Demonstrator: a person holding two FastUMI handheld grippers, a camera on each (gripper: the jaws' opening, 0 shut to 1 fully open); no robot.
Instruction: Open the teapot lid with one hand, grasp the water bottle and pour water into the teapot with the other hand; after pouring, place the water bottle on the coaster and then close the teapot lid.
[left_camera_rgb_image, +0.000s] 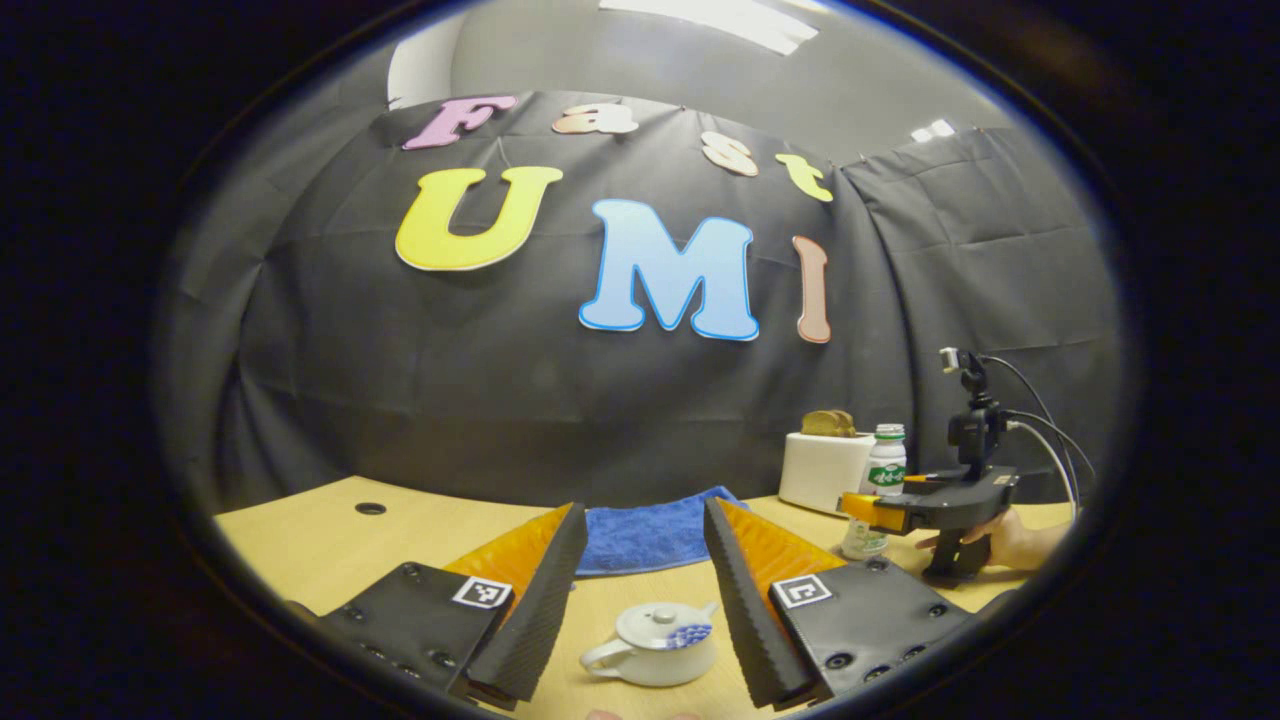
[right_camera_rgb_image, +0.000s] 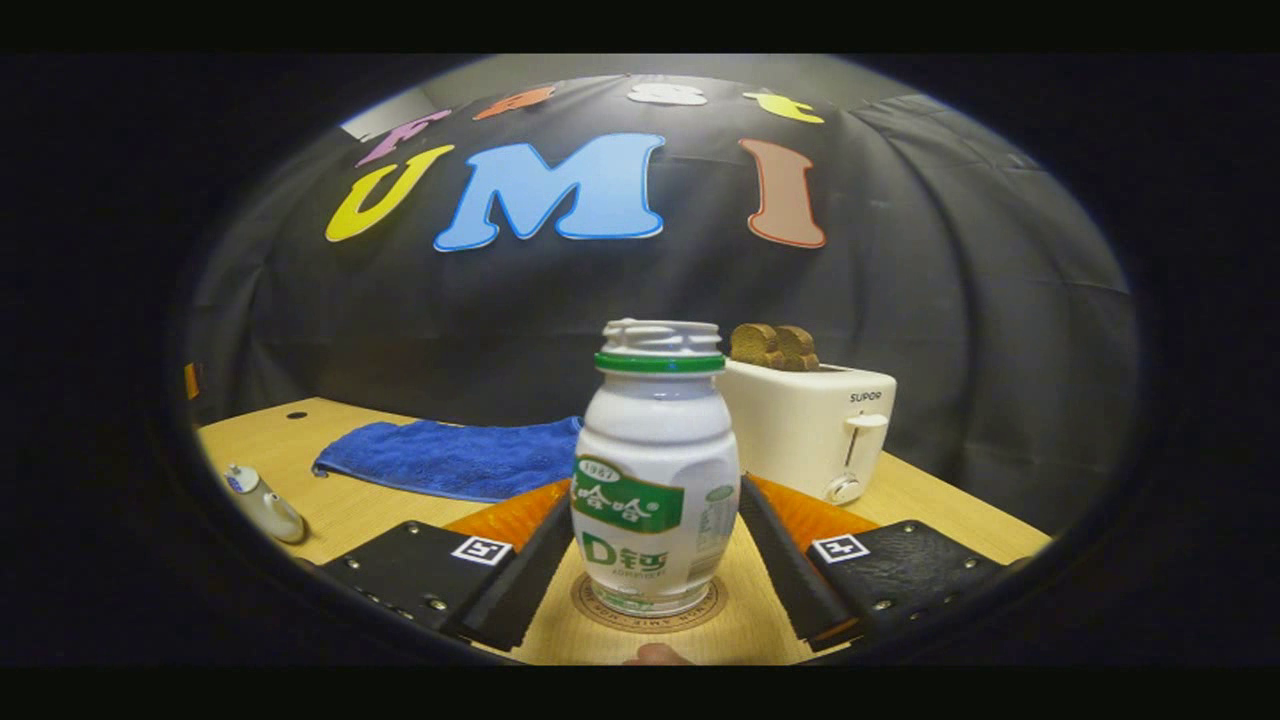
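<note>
The left gripper hovers with jaws spread wide, holding nothing, over the white teapot, whose lid sits in place on the wooden desk. The right gripper has its jaws flanking the water bottle, which stands upright on the coaster; whether they press it I cannot tell. A toaster stands behind, a blue towel farther left.

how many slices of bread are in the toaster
2, side by side: bread slices standing up out of the white toaster behind the bottle; more could sit lower inside.
</note>
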